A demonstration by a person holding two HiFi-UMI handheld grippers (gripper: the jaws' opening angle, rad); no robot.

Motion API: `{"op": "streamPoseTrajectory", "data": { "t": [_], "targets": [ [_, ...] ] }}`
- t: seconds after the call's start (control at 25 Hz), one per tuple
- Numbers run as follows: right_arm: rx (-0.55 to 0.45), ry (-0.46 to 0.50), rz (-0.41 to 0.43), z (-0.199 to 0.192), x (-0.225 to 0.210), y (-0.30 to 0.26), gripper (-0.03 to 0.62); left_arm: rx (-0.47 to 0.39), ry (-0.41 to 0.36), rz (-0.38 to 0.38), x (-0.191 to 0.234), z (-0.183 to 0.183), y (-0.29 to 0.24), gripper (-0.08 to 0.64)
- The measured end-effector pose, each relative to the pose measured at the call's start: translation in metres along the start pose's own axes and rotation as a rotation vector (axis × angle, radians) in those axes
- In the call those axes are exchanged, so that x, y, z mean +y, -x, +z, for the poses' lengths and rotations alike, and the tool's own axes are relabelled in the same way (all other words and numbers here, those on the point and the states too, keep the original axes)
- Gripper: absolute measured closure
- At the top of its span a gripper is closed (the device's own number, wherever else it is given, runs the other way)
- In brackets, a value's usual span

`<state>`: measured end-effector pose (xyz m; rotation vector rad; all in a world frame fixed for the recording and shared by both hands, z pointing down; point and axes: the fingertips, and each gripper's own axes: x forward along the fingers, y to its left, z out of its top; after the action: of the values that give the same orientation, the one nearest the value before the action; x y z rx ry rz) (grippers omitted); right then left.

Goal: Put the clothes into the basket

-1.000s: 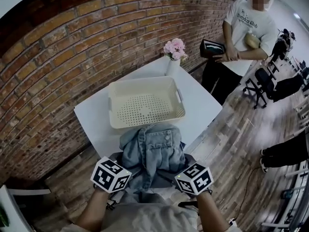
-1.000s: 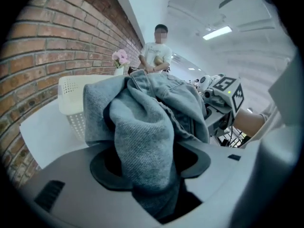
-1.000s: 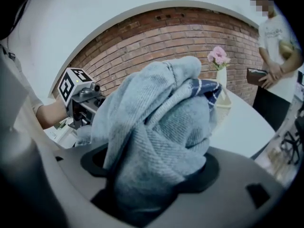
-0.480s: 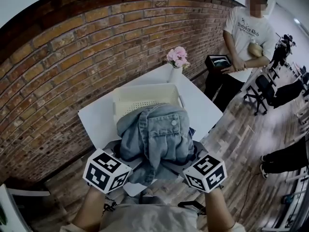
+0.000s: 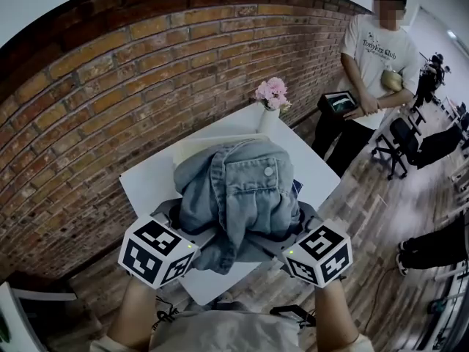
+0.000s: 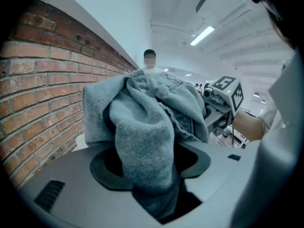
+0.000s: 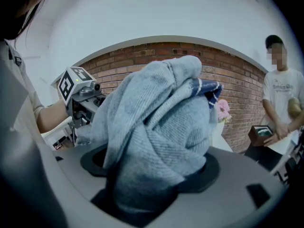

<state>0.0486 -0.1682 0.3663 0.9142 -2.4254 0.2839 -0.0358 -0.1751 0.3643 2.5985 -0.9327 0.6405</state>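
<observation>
A bundle of clothes, mostly a light-blue denim jacket, hangs in the air between both grippers. It covers nearly all of the cream basket, of which only a strip of rim shows behind it. My left gripper is shut on the jacket's left side; in the left gripper view the denim fills the jaws. My right gripper is shut on the right side, with denim packed between its jaws. A dark-blue striped piece pokes out of the bundle.
The white table stands against a brick wall. A vase of pink flowers is at its far corner. A person stands at the right with a tablet, and office chairs are behind on the wooden floor.
Both grippers have risen and moved forward with the clothes. The bundle, earlier at the table's near edge, now hangs over the basket and hides it.
</observation>
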Motion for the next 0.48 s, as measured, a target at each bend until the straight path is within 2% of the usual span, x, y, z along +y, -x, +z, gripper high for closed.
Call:
{"op": "streamPoseTrajectory", "data": {
  "t": [0.48],
  "targets": [
    [-0.019,0.022,-0.005,0.025,-0.032,-0.017,0.215,-0.012,-0.015,0.020,0.029,0.028,-0.015,0.313]
  ]
}}
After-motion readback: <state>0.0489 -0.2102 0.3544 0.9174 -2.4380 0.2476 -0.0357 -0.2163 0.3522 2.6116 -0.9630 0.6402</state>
